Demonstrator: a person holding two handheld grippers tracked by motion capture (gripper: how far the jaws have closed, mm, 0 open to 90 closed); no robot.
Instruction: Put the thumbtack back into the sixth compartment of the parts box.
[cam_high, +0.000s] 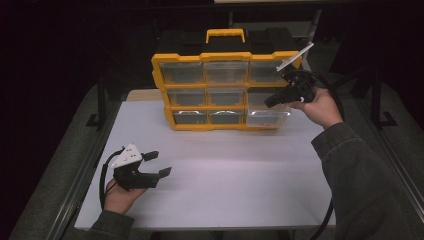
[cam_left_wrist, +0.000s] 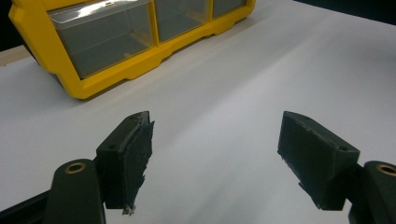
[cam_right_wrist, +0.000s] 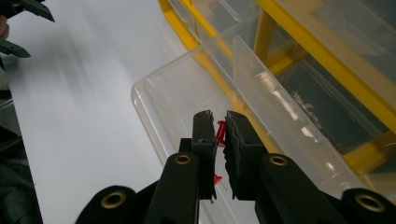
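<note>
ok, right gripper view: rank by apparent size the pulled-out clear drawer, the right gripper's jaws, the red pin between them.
1. Pulled-out clear drawer, largest.
2. Right gripper jaws; they sit nearest the camera, so they look larger than they are.
3. Red pin, smallest, pinched between the nearly shut jaws and partly hidden.

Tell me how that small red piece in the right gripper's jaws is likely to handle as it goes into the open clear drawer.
The red piece looks like small hard plastic, so probably stiff and very light. The right gripper pinches only a sliver of it, so it could twist or slip out. Dropped into the smooth clear drawer, it may well bounce or skid.
</note>
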